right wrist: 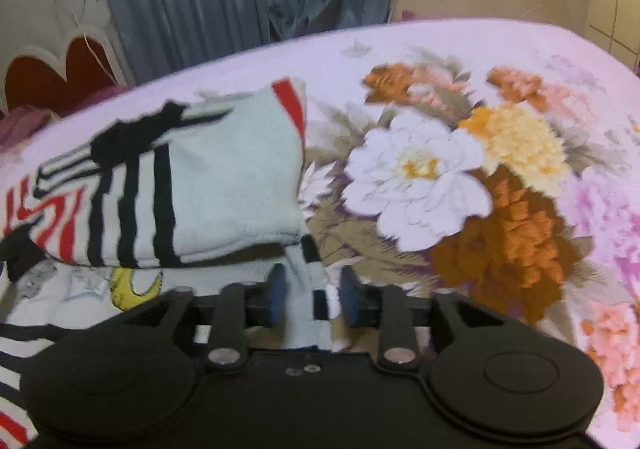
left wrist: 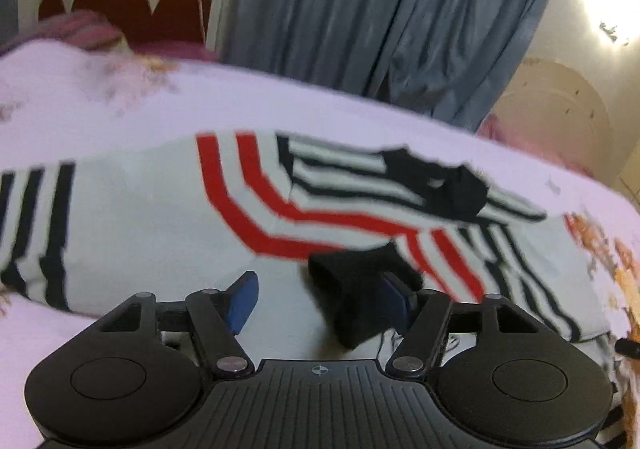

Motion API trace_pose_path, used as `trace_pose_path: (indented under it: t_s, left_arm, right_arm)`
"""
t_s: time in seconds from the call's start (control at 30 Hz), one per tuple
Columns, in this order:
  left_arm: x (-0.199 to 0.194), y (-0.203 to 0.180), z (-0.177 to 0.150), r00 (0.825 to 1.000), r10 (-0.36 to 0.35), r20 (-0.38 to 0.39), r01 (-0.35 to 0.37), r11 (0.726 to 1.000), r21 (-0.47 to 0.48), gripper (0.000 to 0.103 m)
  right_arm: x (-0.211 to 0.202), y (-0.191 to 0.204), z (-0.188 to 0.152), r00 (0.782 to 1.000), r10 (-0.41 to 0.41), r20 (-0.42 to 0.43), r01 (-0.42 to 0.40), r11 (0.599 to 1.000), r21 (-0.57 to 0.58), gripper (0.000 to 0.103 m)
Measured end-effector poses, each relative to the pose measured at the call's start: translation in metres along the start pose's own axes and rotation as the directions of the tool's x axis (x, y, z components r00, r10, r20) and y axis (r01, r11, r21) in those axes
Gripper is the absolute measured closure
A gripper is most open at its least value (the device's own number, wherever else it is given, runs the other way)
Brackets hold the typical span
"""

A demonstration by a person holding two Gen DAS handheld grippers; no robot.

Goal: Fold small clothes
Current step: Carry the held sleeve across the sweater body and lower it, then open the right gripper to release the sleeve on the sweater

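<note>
Your striped garment (left wrist: 160, 217) lies spread on the floral bedsheet (left wrist: 120, 101), long axis running left to right across the left wrist view, red stripes angling down toward the right, black stripes at both ends. A black collar or cuff piece (left wrist: 440, 181) sits bunched on its far right part.

Your left gripper (left wrist: 320, 301) tilts down over the white cloth, jaws standing wide; a black flap of fabric (left wrist: 352, 301) lies against the right blue pad, not pinched.

From the right wrist view, the garment's folded end (right wrist: 224, 185) is lifted in a puffy stack, its corner pointing right toward the printed flowers (right wrist: 420, 177). Your right gripper (right wrist: 312, 293) points down at the bed's near edge, jaws partly apart, with a striped strip (right wrist: 308, 289) between the blue pads; whether they press it, you cannot tell. A yellow printed cloth (right wrist: 132, 285) lies underneath.
</note>
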State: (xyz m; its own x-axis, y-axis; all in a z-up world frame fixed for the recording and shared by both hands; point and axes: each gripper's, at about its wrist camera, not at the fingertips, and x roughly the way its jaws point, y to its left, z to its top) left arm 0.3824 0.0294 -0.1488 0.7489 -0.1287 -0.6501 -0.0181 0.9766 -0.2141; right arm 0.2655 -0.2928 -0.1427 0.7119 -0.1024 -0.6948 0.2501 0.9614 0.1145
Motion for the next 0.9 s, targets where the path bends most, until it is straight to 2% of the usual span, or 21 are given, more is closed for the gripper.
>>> trace_pose_path:
  t_s: [0.1, 0.23, 0.3, 0.37, 0.47, 0.5, 0.6, 0.67, 0.73, 0.8, 0.9]
  left_arm:
    - [-0.002, -0.015, 0.009, 0.997, -0.075, 0.01, 0.074, 0.997, 0.026, 0.038]
    - [0.017, -0.041, 0.013, 0.99, -0.14, -0.012, 0.141, 0.99, 0.033, 0.038]
    - [0.029, -0.047, 0.009, 0.99, -0.135, -0.03, 0.136, 0.99, 0.045, 0.038]
    - [0.048, -0.044, 0.002, 0.991, -0.094, -0.094, 0.097, 0.995, 0.037, 0.038]
    - [0.052, -0.041, -0.007, 0.994, -0.084, -0.076, 0.09, 0.992, 0.084, 0.038]
    - [0.051, -0.042, -0.007, 0.994, -0.08, -0.075, 0.087, 0.991, 0.099, 0.038]
    - [0.052, -0.042, -0.008, 0.994, -0.08, -0.079, 0.087, 0.992, 0.089, 0.038]
    - [0.05, -0.041, -0.008, 0.994, -0.077, -0.081, 0.084, 0.993, 0.087, 0.038]
    - [0.052, -0.041, -0.008, 0.994, -0.077, -0.08, 0.084, 0.992, 0.092, 0.038]
    - [0.054, -0.042, -0.008, 0.994, -0.075, -0.081, 0.082, 0.992, 0.094, 0.038]
    - [0.045, -0.046, -0.002, 0.995, -0.056, -0.081, 0.063, 0.994, 0.087, 0.038]
  right_arm:
    - [0.002, -0.004, 0.016, 0.999, 0.022, 0.042, -0.023, 1.0, 0.019, 0.062]
    - [0.035, -0.004, 0.042, 0.999, 0.039, 0.031, -0.041, 0.997, 0.062, 0.061]
    - [0.053, -0.003, 0.054, 0.998, 0.054, 0.024, -0.056, 0.995, 0.077, 0.059]
    - [0.07, 0.0, 0.063, 0.998, 0.055, 0.019, -0.056, 0.995, 0.079, 0.055]
    - [0.095, 0.001, 0.078, 0.998, 0.053, 0.018, -0.054, 0.994, 0.098, 0.056]
    - [0.102, -0.001, 0.082, 0.997, 0.07, 0.012, -0.071, 0.99, 0.122, 0.057]
    - [0.122, -0.001, 0.097, 0.995, 0.101, 0.005, -0.1, 0.983, 0.157, 0.075]
    - [0.131, 0.003, 0.104, 0.998, 0.053, 0.014, -0.055, 0.989, 0.138, 0.091]
    - [0.138, 0.0, 0.103, 1.0, 0.003, 0.021, -0.005, 0.991, 0.132, 0.092]
    - [0.141, 0.0, 0.097, 0.999, -0.015, 0.031, 0.012, 0.995, 0.101, 0.093]
    - [0.129, 0.009, 0.101, 0.997, -0.052, 0.052, 0.05, 0.998, 0.04, 0.085]
